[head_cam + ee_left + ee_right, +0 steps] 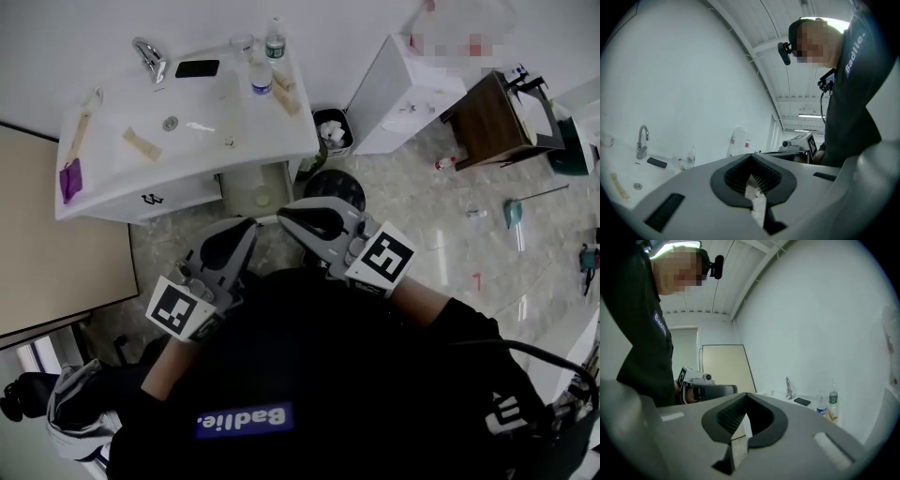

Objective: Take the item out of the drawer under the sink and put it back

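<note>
The left gripper [246, 230] is clenched, its jaws meeting at the tips with nothing between them. The right gripper [289, 217] is likewise clenched and empty. Both are held level in front of the near edge of the sink bench [302, 141], clear of it, with their tips near each other but apart. The drawer [150, 199] sits under the bench's near edge, and its front appears flush. No view shows which item is the task's own or where it lies. On the bench top there are one faucet [150, 58] at the far edge, one dark phone [197, 67] just beside it, one green-labelled bottle [275, 39] at the far right corner and one blue-labelled bottle [261, 77] just in front of that. One purple object [70, 178] lies at the bench's left end. One waste bin [330, 127] stands on the floor against the bench's right end. Open tiled floor [422, 216] lies to the right of the bench, with small scattered items on it.
</note>
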Demonstrator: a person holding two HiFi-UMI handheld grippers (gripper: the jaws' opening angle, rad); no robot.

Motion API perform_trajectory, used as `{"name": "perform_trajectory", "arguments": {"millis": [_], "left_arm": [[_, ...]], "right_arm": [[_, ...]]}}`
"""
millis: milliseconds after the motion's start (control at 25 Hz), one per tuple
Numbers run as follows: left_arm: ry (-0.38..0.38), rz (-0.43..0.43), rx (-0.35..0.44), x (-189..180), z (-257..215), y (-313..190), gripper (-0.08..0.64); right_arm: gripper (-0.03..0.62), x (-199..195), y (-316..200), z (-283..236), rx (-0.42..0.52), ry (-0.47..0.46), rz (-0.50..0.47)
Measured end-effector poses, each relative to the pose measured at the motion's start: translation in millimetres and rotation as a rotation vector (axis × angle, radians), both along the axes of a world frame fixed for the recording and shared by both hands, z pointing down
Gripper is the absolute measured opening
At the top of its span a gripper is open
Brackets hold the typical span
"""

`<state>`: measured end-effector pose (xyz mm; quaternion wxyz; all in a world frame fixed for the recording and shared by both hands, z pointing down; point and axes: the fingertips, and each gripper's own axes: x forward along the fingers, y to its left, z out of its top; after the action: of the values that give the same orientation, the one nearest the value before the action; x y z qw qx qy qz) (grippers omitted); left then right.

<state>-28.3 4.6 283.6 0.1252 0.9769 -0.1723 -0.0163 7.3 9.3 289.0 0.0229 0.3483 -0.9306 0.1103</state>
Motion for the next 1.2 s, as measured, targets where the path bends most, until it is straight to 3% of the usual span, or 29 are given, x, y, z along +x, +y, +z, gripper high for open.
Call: {"name": "perform_trajectory", "arguments": {"millis": [360,1200], "left_arm": [[-0.072,0.001,0.013,16.3,6.0,16.0,0.005],[-0.087,-0.016,0.002,16.1,13.2,12.5,0.005]], "right_arm": [[0.000,-0.8,9.1,-1.3,0.004,-0.063,-0.077],[0.000,-4.5,9.6,5.8,-0.009,-0.064,-0.108]]}}
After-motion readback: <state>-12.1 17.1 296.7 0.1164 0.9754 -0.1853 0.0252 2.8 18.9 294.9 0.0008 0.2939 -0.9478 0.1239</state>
